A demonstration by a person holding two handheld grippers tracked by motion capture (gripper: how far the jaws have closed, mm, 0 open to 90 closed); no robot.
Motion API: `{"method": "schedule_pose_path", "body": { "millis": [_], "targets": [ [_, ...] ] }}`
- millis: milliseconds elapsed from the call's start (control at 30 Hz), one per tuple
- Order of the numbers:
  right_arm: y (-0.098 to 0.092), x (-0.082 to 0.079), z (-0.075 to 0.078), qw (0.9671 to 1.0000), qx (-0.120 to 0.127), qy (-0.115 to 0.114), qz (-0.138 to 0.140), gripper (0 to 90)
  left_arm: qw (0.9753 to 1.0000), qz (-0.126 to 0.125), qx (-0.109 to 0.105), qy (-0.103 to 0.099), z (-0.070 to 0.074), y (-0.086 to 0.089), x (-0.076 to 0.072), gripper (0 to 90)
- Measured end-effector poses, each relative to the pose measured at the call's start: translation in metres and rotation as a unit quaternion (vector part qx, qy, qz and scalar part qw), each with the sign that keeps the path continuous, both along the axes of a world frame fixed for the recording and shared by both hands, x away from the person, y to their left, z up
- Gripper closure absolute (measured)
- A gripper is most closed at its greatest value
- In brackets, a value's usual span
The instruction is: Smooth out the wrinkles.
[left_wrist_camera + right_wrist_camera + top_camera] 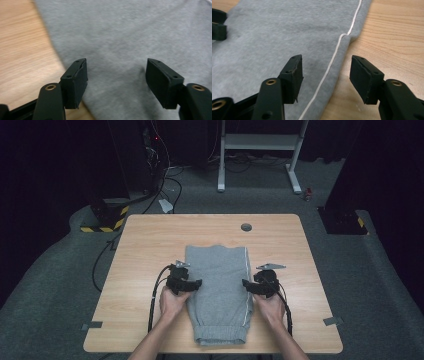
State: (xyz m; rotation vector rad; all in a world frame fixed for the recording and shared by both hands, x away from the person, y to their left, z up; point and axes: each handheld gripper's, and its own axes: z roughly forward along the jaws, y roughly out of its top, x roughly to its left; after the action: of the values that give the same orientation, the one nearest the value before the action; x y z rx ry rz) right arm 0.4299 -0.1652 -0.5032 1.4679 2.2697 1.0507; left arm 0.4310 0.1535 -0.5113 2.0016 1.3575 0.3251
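The left gripper [196, 283] sits low over the left edge of the folded grey sweatpants [218, 290], its jaws spread wide with nothing between them. In the left gripper view [116, 76] the near jaw stands right at the fabric's edge, where cloth meets the wooden table [22, 52], and the far jaw is over the grey cloth [120, 37]. Whether the tips touch the fabric cannot be told.

The right gripper [246, 284] is at the opposite edge of the garment, also wide open and empty. In the right gripper view [325, 75] the edge of the sweatpants [277, 32] runs up between the two jaws, with the white piping stripe [337, 51] lying just beside the left-hand jaw and bare table [392, 35] beyond the right-hand one. The other gripper's black jaw [219, 25] shows farther off across the cloth.

From above, the sweatpants lie flat between the two grippers, cuffs toward the person and the waist end away from them, on the table [150, 240]. The two hands, left [172, 304] and right [270, 307], hold the grippers facing one another across the garment, roughly level with its middle
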Motion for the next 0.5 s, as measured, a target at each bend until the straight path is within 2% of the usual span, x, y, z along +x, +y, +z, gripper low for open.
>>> {"method": "schedule_pose_path", "body": {
  "millis": [33,100,200,333,367,400,433,500],
  "targets": [
    [0.001,0.002,0.000,1.0000,0.005,0.002,-0.005,44.8,1.0000,0.000,0.003,0.001,0.000,0.001,0.001,33.1],
    [0.004,0.005,-0.002,0.9999,0.009,-0.001,-0.009,44.7,0.9996,0.006,0.027,0.001,0.003,-0.001,0.005,30.4],
    [0.009,0.011,-0.006,0.9998,-0.005,-0.001,-0.017,43.6,0.9994,0.016,0.030,0.002,0.003,-0.001,0.009,29.5],
    [0.012,0.020,-0.005,0.9993,-0.010,-0.003,-0.037,44.0,0.9989,0.034,0.032,-0.002,-0.001,0.000,0.014,28.5],
    [0.013,0.022,-0.004,0.9991,-0.017,-0.004,-0.038,43.9,0.9987,0.032,0.038,-0.001,0.000,-0.001,0.015,28.6],
    [0.015,0.023,-0.004,0.9990,-0.022,-0.002,-0.039,43.8,0.9980,0.027,0.057,-0.001,0.000,-0.004,0.017,28.4],
    [0.017,0.026,-0.003,0.9989,-0.032,-0.004,-0.036,43.7,0.9976,0.025,0.064,0.001,0.001,-0.005,0.020,27.9],
    [0.021,0.030,-0.003,0.9988,-0.035,-0.005,-0.034,42.7,0.9978,0.030,0.058,-0.004,0.000,-0.006,0.024,26.7]
  ]
}}
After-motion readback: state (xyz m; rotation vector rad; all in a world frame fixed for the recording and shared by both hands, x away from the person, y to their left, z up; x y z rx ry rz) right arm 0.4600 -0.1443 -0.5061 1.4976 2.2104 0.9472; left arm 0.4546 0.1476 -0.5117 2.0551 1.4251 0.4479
